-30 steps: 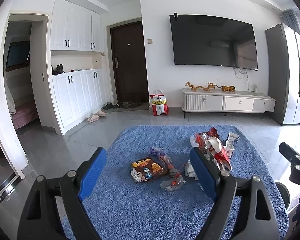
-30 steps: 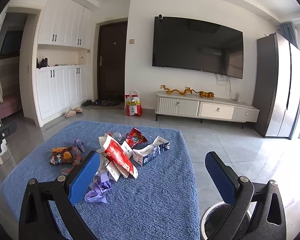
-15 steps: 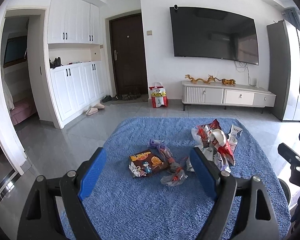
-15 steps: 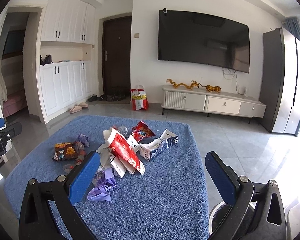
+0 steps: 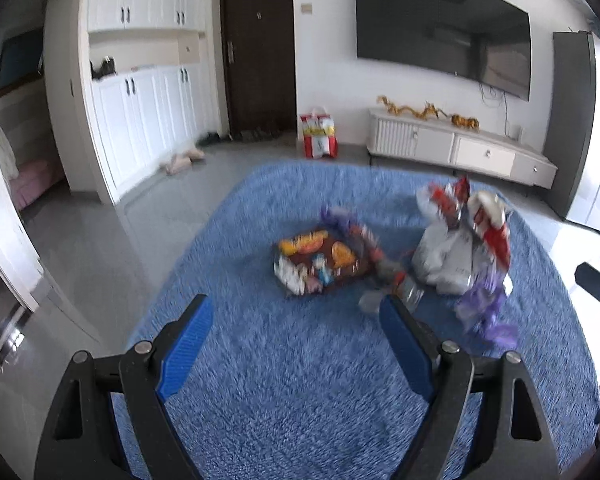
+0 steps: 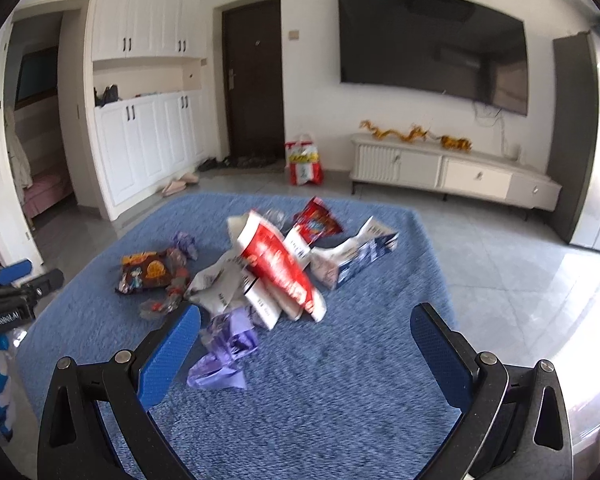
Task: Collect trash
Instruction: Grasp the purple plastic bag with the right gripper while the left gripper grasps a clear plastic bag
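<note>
A wall television (image 6: 432,46) hangs above a white cabinet (image 6: 452,176).

Trash lay heaped on the rug (image 6: 340,400) in the middle of the floor.
A flat snack packet (image 6: 146,272) sat at the left of the heap, a long wrapper (image 6: 280,268) lay across crumpled papers at the centre, a torn carton (image 6: 356,254) lay to the right, and a crumpled bag (image 6: 224,356) lay nearest. Behind the rug, a shopping bag (image 6: 304,158) stood on the floor beside the door (image 6: 254,80), with the TV cabinet (image 6: 452,174) to its right under the television (image 6: 432,44).
</note>
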Tool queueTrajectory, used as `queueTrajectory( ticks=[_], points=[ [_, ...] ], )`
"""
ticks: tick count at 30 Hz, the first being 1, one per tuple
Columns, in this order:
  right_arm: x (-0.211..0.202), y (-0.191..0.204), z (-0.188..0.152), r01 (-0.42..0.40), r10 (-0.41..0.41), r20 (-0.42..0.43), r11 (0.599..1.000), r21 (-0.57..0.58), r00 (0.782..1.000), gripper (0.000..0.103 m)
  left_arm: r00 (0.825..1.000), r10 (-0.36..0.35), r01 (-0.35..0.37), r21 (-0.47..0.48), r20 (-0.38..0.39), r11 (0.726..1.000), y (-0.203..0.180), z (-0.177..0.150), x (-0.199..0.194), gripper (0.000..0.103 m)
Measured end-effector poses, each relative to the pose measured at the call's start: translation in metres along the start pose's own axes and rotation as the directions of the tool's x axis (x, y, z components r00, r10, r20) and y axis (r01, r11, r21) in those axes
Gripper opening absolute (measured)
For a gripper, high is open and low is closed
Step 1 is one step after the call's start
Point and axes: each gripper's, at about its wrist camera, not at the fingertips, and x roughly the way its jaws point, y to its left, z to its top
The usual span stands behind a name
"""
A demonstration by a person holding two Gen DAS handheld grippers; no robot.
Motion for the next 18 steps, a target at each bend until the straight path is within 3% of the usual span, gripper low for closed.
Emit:
queueTrajectory(
  ticks=[6,12,14,18],
  points=[
    [0.034,0.014,-0.009,-0.102,0.102,-0.101,0.995,0.001,0.99,0.098,0.988,-0.117,0.115,-0.025,-0.102,0.993,0.007,-0.011,0.03,0.084],
    [0.066,0.026,-0.019,-0.183,0.181,-0.198,0.983,0.007,0.964,0.079,0.96,-0.241,0.25,0.046,-0.14,0.967,-0.016,-0.004,0.053,0.08],
    [0.075,0.028,-0.023,-0.197,0.194,-0.22,0.98,0.01,0.956,0.073,0.95,-0.269,0.282,0.062,-0.161,0.957,-0.025,0.0,0.064,0.071],
    [0.09,0.03,-0.027,-0.211,0.208,-0.255,0.977,0.016,0.944,0.067,0.937,-0.287,0.309,0.092,-0.201,0.946,-0.044,0.004,0.089,0.068]
  ],
)
